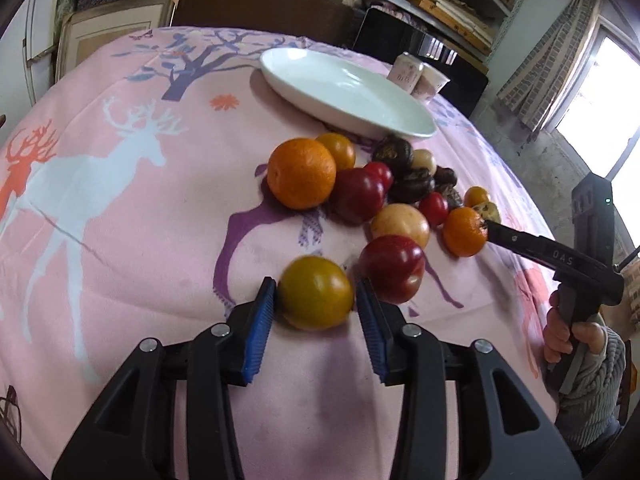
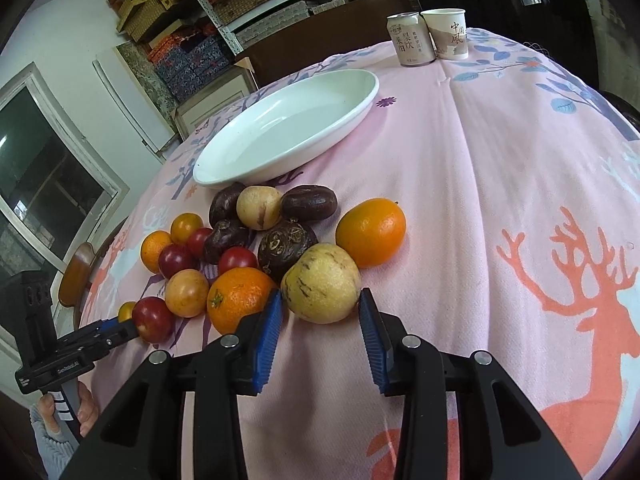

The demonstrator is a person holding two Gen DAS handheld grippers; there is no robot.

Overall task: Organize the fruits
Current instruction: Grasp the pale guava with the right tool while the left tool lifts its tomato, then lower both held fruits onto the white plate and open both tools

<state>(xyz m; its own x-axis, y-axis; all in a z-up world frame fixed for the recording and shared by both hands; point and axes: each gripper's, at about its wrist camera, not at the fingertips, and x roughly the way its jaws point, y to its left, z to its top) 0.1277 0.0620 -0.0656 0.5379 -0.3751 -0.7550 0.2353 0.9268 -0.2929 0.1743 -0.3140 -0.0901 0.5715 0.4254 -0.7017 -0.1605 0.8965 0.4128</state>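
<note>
A pile of fruits lies on the pink tablecloth in front of a white oval plate (image 1: 348, 92), which also shows in the right wrist view (image 2: 288, 128). My left gripper (image 1: 316, 296) is open around a yellow-green tomato (image 1: 316, 292); its blue pads (image 1: 260, 332) sit on both sides, the left one nearly touching. A red plum (image 1: 394, 268) lies just to its right. My right gripper (image 2: 320, 312) is open around a pale yellow speckled melon (image 2: 320, 284), next to an orange (image 2: 240, 300). A larger orange (image 2: 372, 230) lies to the right.
A drink can (image 2: 410, 40) and a paper cup (image 2: 446, 34) stand behind the plate. Dark purple fruits (image 2: 308, 202), small red tomatoes and small oranges crowd the pile. Shelves with boxes and a dark chair back stand past the table's far edge.
</note>
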